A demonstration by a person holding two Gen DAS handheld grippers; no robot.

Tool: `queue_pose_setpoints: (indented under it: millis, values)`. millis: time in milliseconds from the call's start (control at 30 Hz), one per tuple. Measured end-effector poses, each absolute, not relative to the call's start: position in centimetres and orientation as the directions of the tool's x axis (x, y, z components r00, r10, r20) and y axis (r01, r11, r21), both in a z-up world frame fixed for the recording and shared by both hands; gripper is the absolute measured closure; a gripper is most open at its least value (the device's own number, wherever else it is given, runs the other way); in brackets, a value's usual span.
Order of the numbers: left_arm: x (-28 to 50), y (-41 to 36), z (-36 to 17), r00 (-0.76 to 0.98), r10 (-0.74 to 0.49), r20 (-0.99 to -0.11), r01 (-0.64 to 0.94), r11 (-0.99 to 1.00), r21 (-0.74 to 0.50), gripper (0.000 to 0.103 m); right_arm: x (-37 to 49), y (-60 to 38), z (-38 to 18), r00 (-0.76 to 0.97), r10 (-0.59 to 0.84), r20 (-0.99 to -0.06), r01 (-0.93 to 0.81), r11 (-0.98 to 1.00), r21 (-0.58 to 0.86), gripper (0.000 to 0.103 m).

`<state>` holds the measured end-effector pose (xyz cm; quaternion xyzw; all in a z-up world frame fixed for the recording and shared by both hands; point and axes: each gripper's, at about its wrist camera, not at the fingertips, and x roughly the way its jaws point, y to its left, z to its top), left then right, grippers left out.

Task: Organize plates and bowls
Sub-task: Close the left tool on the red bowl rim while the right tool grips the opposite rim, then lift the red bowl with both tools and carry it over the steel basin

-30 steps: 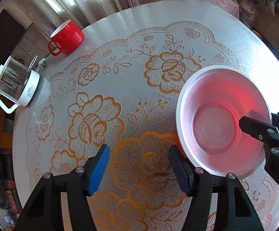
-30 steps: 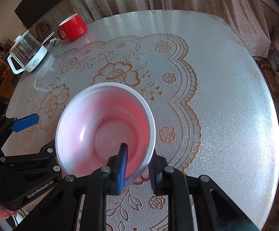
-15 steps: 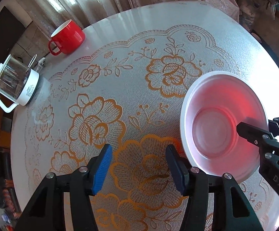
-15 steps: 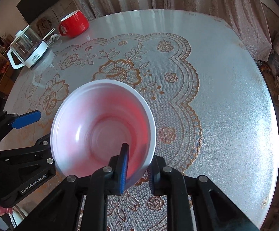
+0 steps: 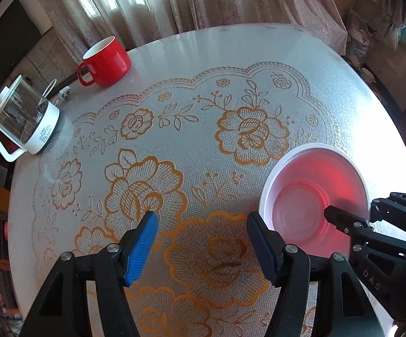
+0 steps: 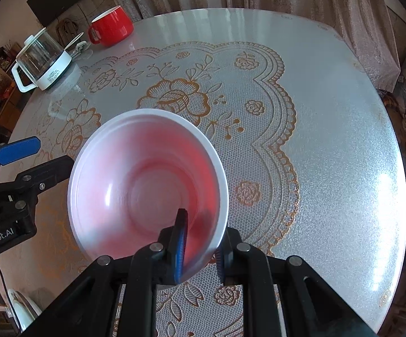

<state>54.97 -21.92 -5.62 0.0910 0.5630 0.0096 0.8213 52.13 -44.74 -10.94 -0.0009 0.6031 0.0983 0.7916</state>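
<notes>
Right wrist view: white bowl, pinkish-red glow inside, rim between right tongs.

Table middle open; mug, kettle crowd far-left edge

Left gripper hangs wide open over the table, empty — bowl just right of it, rim pinched by the right gripper. Mug and kettle far-left of the bowl.

White bowl, pinkish inside, tilted, seemingly above the table.
</notes>
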Motion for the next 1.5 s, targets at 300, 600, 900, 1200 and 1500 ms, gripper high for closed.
queue_pose_setpoints:
  millis: [300, 600, 900, 1200, 1500]
  values:
    - [55.3, -21.4, -5.4, 0.352, 0.075, -0.933, 0.044, 0.994, 0.097, 0.043, 52.3, -44.1, -11.0, 0.25, 0.126, -0.96, -0.172, 0.982, 0.084, 0.086]
    - [55.0, -21.0, -4.2, 0.368, 0.046, -0.929, 0.015, 0.998, 0.055, 0.032, 52.3, -44.6, -11.5, 0.242, 0.135, -0.961, -0.166, 0.981, 0.096, 0.086]
    - [55.6, -23.1, -4.3, 0.383, 0.033, -0.923, 0.084, 0.994, 0.07, 0.02, 52.6, -44.2, -11.5, 0.242, 0.145, -0.959, -0.174, 0.979, 0.104, 0.086]
    - [55.7, -23.2, -8.9, 0.291, -0.026, -0.956, 0.106, 0.994, 0.005, 0.05, 52.6, -44.1, -11.7, 0.242, 0.154, -0.958, -0.172, 0.978, 0.113, 0.086]
    - [54.3, -23.6, -8.5, 0.284, -0.11, -0.953, 0.123, 0.989, -0.078, 0.09, 51.9, -44.1, -11.6, 0.254, 0.168, -0.952, -0.168, 0.977, 0.128, 0.091]
